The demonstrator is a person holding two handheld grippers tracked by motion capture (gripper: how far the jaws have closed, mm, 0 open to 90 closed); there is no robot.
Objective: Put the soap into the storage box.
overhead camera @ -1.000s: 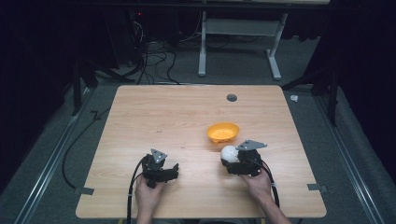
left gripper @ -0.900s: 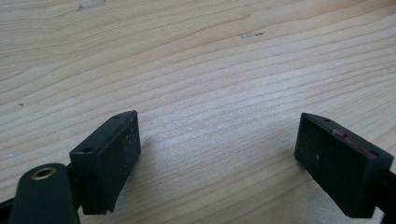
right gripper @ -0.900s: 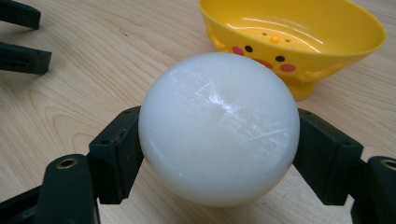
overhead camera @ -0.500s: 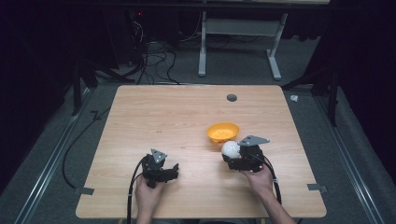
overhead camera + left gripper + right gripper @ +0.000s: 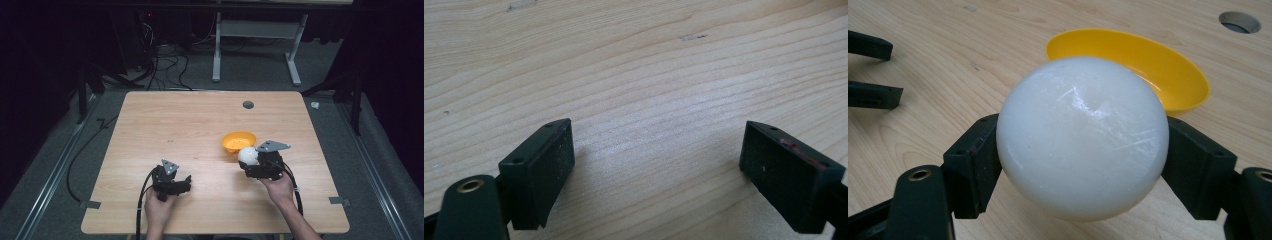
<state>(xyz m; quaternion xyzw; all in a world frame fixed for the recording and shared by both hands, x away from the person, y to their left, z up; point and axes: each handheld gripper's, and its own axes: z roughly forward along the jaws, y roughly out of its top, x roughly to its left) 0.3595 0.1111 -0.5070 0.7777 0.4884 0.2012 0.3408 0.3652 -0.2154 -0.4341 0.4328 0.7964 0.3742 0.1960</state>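
Right gripper view: right tongs (image 5: 1083,165) clenched on a smooth, glossy white ball (image 5: 1082,137), round with faint scuff lines, its matte black pads pressing both flanks; the ball is held just above the worktop (image 5: 948,65), near the rim of a shallow yellow plastic bowl (image 5: 1168,70) with a thin edge. High view: ball (image 5: 247,155) sits at the bowl's (image 5: 235,141) near side, on pale wood-grain laminate with a round grommet hole (image 5: 248,104) further back. Left tongs (image 5: 656,175) released, pads wide apart over bare grain, nothing between them; no legible writing anywhere.
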